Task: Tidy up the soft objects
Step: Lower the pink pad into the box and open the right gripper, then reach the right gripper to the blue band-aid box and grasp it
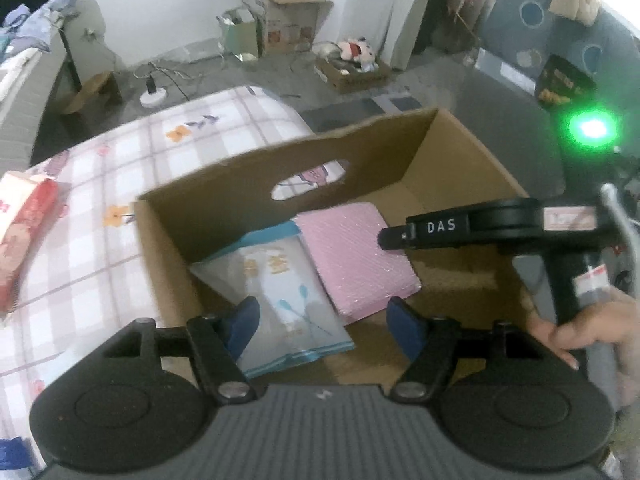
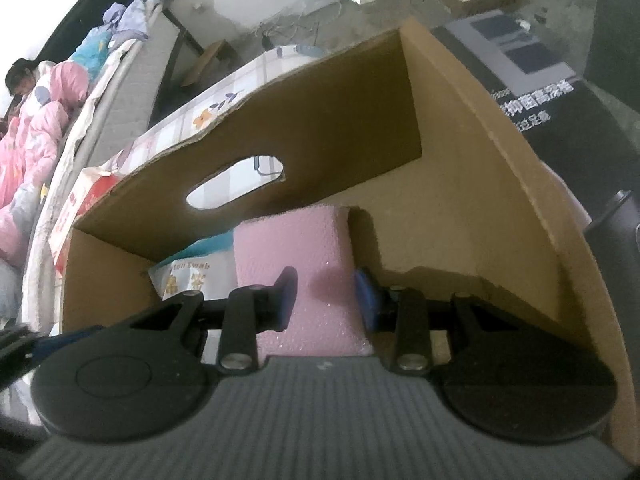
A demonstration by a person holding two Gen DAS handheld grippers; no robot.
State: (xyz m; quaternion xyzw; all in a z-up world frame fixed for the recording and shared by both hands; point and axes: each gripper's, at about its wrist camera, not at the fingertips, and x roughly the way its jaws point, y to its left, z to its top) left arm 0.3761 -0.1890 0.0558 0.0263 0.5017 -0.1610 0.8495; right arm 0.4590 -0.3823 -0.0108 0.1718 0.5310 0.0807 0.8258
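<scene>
An open cardboard box (image 1: 224,184) (image 2: 320,120) stands on a checked bedspread (image 1: 120,152). Inside lie a pink soft pack (image 1: 352,252) (image 2: 316,248) and a white-and-blue cotton swab pack (image 1: 280,280) (image 2: 188,276), the pink one partly resting on the white one. My left gripper (image 1: 324,326) hangs open just above the white pack, and its blue pads do not touch it. My right gripper (image 2: 326,300) (image 1: 386,238) reaches into the box, its pads narrowly spaced and pressed onto the right part of the pink pack. A hand (image 1: 592,328) holds its handle.
A red-and-white tissue pack (image 1: 24,232) (image 2: 80,200) lies on the bedspread left of the box. Cartons (image 1: 288,4) and plush toys (image 1: 356,50) sit on the floor by the far wall. A black box (image 2: 532,80) stands beyond the cardboard box. A person in pink (image 2: 44,112) lies on another bed.
</scene>
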